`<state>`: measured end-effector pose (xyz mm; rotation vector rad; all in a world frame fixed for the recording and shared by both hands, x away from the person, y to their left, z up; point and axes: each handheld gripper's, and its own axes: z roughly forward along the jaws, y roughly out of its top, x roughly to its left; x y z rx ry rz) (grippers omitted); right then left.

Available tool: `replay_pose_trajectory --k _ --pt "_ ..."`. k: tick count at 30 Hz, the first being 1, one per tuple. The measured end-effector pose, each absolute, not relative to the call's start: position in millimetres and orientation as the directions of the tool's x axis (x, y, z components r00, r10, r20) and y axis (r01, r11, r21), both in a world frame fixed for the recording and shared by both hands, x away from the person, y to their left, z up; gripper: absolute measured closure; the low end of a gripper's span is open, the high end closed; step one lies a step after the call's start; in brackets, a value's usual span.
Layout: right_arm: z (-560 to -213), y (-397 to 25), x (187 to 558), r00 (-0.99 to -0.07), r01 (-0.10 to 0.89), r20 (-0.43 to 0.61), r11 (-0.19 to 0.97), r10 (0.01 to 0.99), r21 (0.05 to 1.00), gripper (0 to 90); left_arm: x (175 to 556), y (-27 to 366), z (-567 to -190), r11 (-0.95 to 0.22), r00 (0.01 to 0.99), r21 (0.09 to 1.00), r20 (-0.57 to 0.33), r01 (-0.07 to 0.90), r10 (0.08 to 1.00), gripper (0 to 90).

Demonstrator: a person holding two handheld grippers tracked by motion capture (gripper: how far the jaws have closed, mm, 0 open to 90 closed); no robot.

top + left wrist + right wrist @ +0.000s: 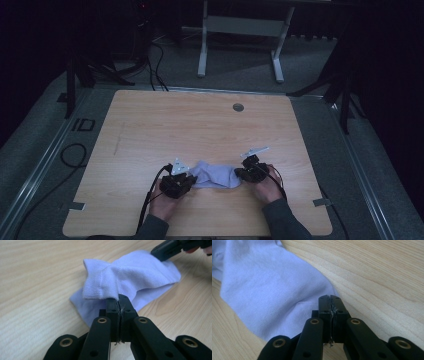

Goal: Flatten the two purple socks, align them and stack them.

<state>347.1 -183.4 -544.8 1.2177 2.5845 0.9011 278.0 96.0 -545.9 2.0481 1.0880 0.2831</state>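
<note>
Left gripper (118,298): jaws pinched on sock (130,277) cuff.
Right gripper (330,298): jaws clamped on the other end.
Progress: both ends gripped on tabletop (200,120); straightening or folding likely remains.

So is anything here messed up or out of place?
Nothing is damaged or spilled. The pale blue sock is bunched and creased rather than flat, its cuff folded up where the left gripper pinches it; the right gripper grips the other end.
</note>
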Motion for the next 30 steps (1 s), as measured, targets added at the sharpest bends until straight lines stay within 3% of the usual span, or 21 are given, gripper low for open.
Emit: replay_pose_trajectory --k 17,30 --pt "-546.4 -184.1 345.2 -0.650 0.656 0.122 0.473 0.750 0.589 88.7 278.7 96.7 -554.3 -0.397 0.604 0.664 -0.104 0.633 0.790 88.3" --pt "-537.7 -191.1 345.7 -0.631 0.637 0.081 0.456 0.772 0.621 89.6 280.0 98.1 -554.8 -0.390 0.602 0.660 -0.119 0.642 0.790 88.4"
